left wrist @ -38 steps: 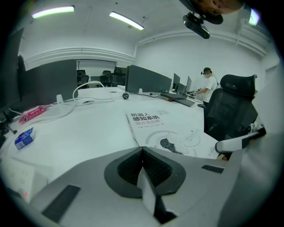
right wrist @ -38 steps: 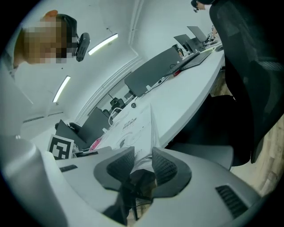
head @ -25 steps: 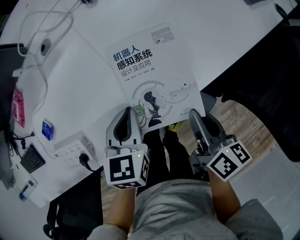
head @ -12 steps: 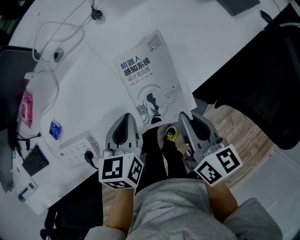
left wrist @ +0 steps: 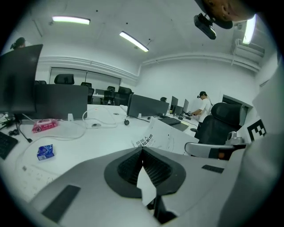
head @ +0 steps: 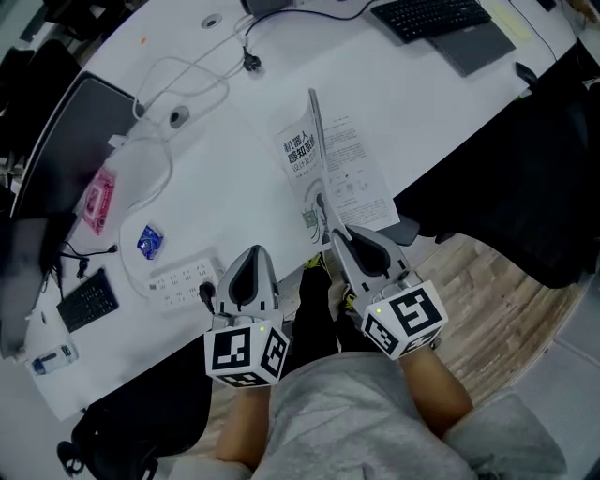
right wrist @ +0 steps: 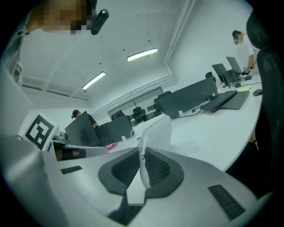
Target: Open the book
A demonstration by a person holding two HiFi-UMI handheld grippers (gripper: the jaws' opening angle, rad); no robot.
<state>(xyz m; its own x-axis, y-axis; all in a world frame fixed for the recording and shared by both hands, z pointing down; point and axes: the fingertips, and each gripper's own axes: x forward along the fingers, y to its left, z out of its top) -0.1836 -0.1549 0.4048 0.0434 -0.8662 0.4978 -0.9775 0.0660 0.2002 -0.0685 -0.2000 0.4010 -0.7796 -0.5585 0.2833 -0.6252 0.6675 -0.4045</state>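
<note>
The book (head: pixel 352 178) lies on the white table (head: pixel 234 187) near its front edge. Its front cover (head: pixel 302 155), printed with blue characters, stands almost upright, and a page of text shows to its right. My right gripper (head: pixel 337 234) is shut on the cover's near corner; in the right gripper view the white sheet (right wrist: pixel 153 137) rises from between the pads. My left gripper (head: pixel 253 255) hovers to the left of the book, shut, with nothing in it. The raised cover (left wrist: pixel 155 136) also shows in the left gripper view, beyond the closed left gripper (left wrist: pixel 142 150).
Left of the book lie a white power strip (head: pixel 178 277), a blue packet (head: pixel 148 241), a pink packet (head: pixel 97 202) and looped cables (head: pixel 183 98). A keyboard (head: pixel 441 17) sits at the far edge, a dark monitor (head: pixel 70 127) at the left. A black chair (head: pixel 534 159) stands at the right.
The cover went from lying flat to standing nearly upright, pinched in the right gripper. Both grippers rose from below the table edge, and the right one rolled.
</note>
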